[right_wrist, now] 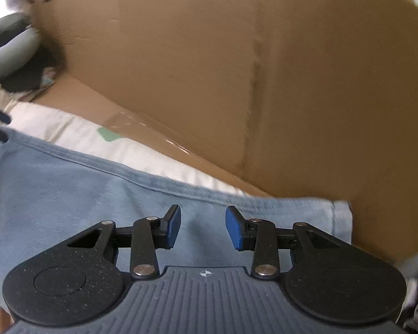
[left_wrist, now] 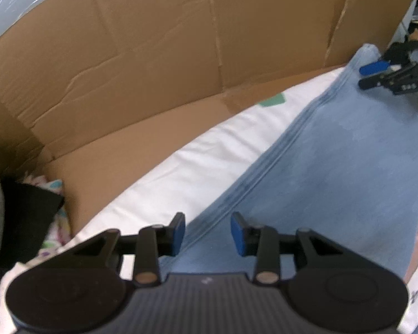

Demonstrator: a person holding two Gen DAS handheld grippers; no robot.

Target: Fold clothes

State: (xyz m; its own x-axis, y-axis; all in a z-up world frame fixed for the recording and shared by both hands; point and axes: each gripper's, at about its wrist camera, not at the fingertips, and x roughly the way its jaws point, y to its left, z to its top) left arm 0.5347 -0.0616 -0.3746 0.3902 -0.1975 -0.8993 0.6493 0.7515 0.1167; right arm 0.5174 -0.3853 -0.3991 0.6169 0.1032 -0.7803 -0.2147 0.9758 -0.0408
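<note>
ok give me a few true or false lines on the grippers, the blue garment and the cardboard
1. Both grippers are open. True: the left gripper and the right gripper each show a gap between their blue pads, with nothing clamped.
2. The blue garment lies on a white sheet. True.
3. The cardboard lies flat on top of the garment. False: it stands as a wall behind the sheet and garment.
4. The garment is red. False: it is light blue.
5. The right gripper shows in the left wrist view. True: it is at the garment's far end.
</note>
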